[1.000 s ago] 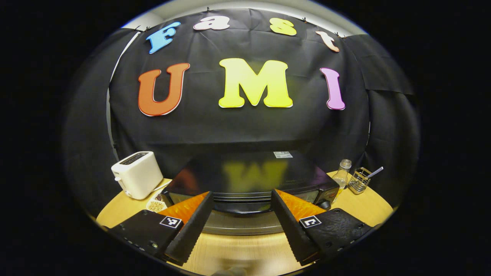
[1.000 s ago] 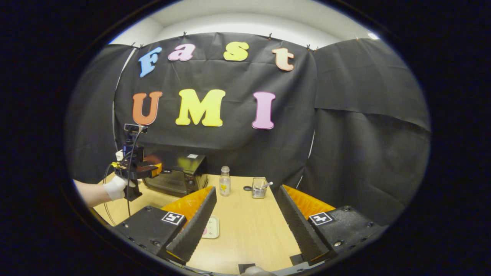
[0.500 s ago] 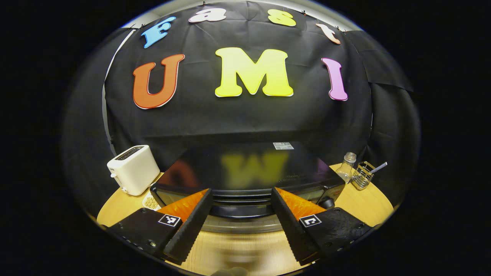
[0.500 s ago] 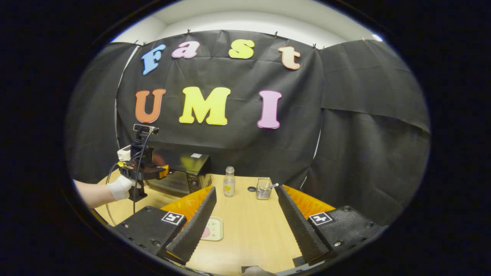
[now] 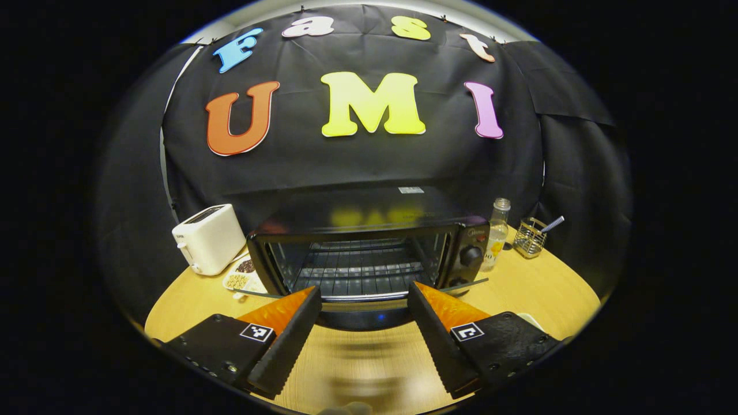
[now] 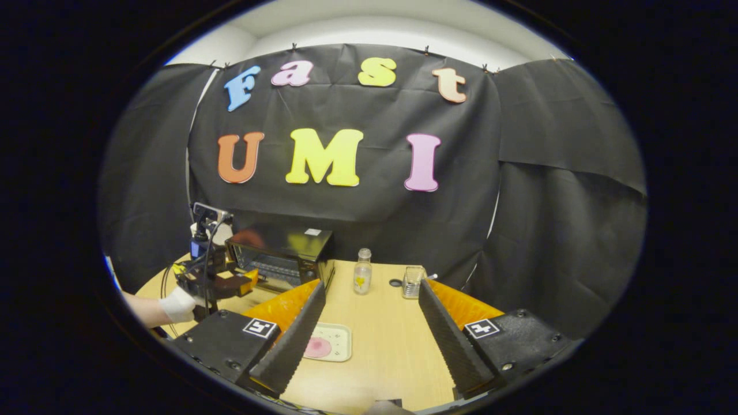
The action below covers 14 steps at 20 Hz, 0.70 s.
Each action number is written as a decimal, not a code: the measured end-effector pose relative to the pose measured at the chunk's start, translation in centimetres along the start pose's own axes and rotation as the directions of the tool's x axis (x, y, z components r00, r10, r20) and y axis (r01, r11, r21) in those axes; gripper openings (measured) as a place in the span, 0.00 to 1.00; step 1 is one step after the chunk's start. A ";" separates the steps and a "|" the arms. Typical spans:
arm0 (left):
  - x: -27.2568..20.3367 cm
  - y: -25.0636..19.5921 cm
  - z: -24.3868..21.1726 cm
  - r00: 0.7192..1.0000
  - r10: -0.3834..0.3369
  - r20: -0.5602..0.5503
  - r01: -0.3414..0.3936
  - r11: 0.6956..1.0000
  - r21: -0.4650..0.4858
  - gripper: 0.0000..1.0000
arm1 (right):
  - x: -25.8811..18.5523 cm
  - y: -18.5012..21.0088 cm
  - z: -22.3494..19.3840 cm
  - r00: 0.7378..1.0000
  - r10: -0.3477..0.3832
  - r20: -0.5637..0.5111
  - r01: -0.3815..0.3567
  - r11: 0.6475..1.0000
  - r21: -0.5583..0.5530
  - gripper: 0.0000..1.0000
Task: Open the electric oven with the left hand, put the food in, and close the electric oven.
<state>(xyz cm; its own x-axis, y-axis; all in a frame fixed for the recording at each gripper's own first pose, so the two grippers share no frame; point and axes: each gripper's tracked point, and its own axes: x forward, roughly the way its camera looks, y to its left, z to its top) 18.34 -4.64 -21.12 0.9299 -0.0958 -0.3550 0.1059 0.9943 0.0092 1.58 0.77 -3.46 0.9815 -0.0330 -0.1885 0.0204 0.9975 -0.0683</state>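
1. Electric oven (image 5: 369, 248) sat on the wooden table (image 5: 536, 288) against the back wall, door dropped open, wire rack (image 5: 357, 271) visible inside.
2. Food (image 6: 317, 347), a pink piece on a small tray (image 6: 340, 351), lay on the table in front of the right gripper (image 6: 369, 331), well apart from the oven.
3. Left gripper (image 5: 363, 328) was just before the lowered door, fingers spread wide, gripping nothing.
4. Right gripper's fingers also stood wide apart, holding nothing.
5. White toaster (image 5: 209, 239) and snack dish (image 5: 242, 276) sat left of the oven; glass bottle (image 5: 497, 230) and wire holder (image 5: 530, 237) sat right.

Evenly lit, edges bowed, near table (image 5: 357, 374) blurred.
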 end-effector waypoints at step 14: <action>-2.6 -0.5 -11.2 0.983 -0.001 -0.185 0.009 0.999 0.041 0.96 | -3.7 -1.9 -4.6 0.995 -0.066 -0.068 0.067 0.998 0.005 1.00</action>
<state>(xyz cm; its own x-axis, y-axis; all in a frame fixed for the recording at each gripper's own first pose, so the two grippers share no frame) 11.97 -4.39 -30.65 0.8486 -0.0866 -0.5218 0.1283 0.9907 0.0442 -2.95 -1.26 -7.12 0.9628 -0.1034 -0.2497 0.0870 0.9933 -0.0758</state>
